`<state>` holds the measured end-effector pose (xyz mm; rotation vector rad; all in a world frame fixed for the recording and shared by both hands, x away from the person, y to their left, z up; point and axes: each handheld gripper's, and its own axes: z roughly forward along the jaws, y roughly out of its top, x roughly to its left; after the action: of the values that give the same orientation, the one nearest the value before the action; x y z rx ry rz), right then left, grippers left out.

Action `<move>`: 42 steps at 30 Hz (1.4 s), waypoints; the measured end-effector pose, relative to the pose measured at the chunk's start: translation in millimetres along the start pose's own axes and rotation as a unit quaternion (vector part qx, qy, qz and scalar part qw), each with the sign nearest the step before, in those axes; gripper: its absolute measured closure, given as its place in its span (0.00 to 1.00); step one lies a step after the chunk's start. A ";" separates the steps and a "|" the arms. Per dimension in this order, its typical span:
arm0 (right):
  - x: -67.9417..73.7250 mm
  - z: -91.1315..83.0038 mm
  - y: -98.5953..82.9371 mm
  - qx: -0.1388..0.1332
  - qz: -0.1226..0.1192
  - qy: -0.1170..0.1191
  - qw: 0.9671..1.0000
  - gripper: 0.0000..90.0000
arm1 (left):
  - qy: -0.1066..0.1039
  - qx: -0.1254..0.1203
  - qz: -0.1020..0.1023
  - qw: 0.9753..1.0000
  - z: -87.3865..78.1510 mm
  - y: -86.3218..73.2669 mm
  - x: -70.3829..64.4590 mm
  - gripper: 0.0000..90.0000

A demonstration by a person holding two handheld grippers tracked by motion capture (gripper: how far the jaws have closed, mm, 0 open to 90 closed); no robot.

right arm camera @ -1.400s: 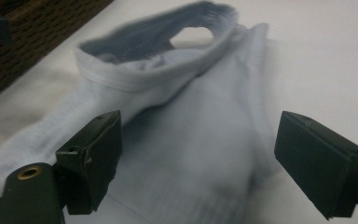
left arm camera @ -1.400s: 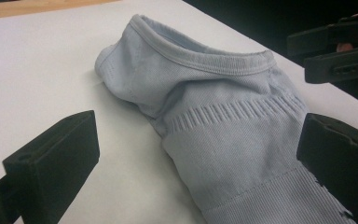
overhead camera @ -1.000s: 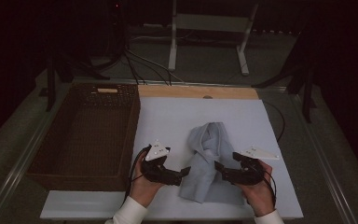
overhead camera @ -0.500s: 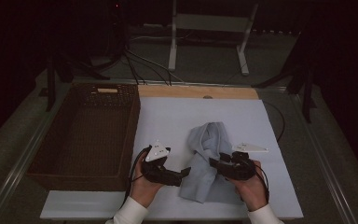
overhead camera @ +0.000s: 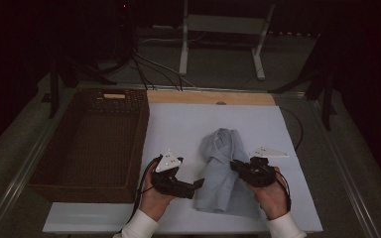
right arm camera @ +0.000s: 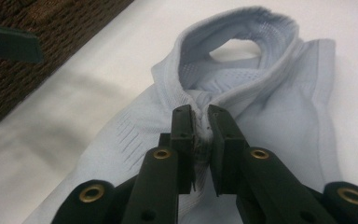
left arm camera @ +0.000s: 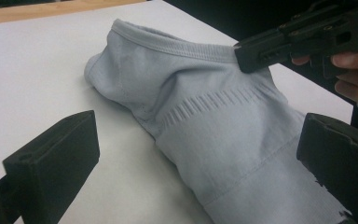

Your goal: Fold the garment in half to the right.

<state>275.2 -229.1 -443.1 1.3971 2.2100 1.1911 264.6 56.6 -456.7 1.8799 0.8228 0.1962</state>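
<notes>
A pale grey-blue garment (overhead camera: pixel 224 171) lies bunched in a long heap on the white desk (overhead camera: pixel 188 124), its collared end pointing away from the person and its broad end near the desk's front edge. The right tongs (overhead camera: pixel 234 165), held in the person's right hand (overhead camera: pixel 272 194), are pressed against the garment's right flank at mid-length; the right gripper view shows their black jaws drawn nearly together on a gathered fold of the fabric (right arm camera: pixel 200 122) just below the open neckline. The left tongs (overhead camera: pixel 197 183), in the left hand (overhead camera: pixel 154 196), sit just beside the garment's left edge near its lower end, resting low over the desk. In the left gripper view their two jaws stand wide apart with nothing between them but bare desk and the cloth's ribbed side (left arm camera: pixel 223 130), and the right tongs (left arm camera: pixel 247 58) can be seen touching the garment's top ridge from the far side. A dark woven basket (overhead camera: pixel 79 178) stands on the left part of the desk, well apart from the garment. A strip of bare wood (overhead camera: pixel 208 97) runs along the desk's far edge.
</notes>
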 end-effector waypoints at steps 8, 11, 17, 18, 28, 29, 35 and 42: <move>-8.1 -3.5 4.3 -0.006 -0.001 -0.015 1.000 0.91 | 0.006 0.002 0.002 1.000 -1.2 1.1 -0.5 0.00; -11.9 -5.5 5.0 -0.007 0.000 -0.021 1.000 0.91 | 0.005 0.005 0.001 1.000 -0.3 0.9 -1.0 0.00; -19.8 -7.9 4.3 -0.006 0.000 -0.033 0.999 0.91 | 0.007 0.005 0.001 1.000 -0.1 1.2 -1.3 0.01; -21.1 -8.4 4.0 -0.006 0.000 -0.037 0.999 0.91 | 0.006 0.005 0.001 1.000 0.0 1.2 -1.5 0.01; -31.3 -12.4 -0.1 -0.003 -0.003 -0.055 0.998 0.91 | 0.010 0.010 0.003 1.000 0.7 1.3 -2.7 0.02; -31.9 -12.8 -1.0 -0.002 -0.003 -0.056 0.998 0.91 | 0.010 0.010 0.003 1.000 0.6 1.3 -2.8 0.02; -38.4 -14.2 -8.0 -0.001 0.001 -0.070 0.998 0.91 | 0.010 0.010 0.004 1.000 0.2 1.7 -3.0 0.02; -45.8 -16.1 -16.6 0.002 0.007 -0.084 0.996 0.91 | 0.013 0.011 0.005 1.000 0.3 1.7 -3.4 0.02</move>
<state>278.1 -279.1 -454.3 1.4586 2.0918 1.0338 262.9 53.8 -454.6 1.9048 0.8359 0.2183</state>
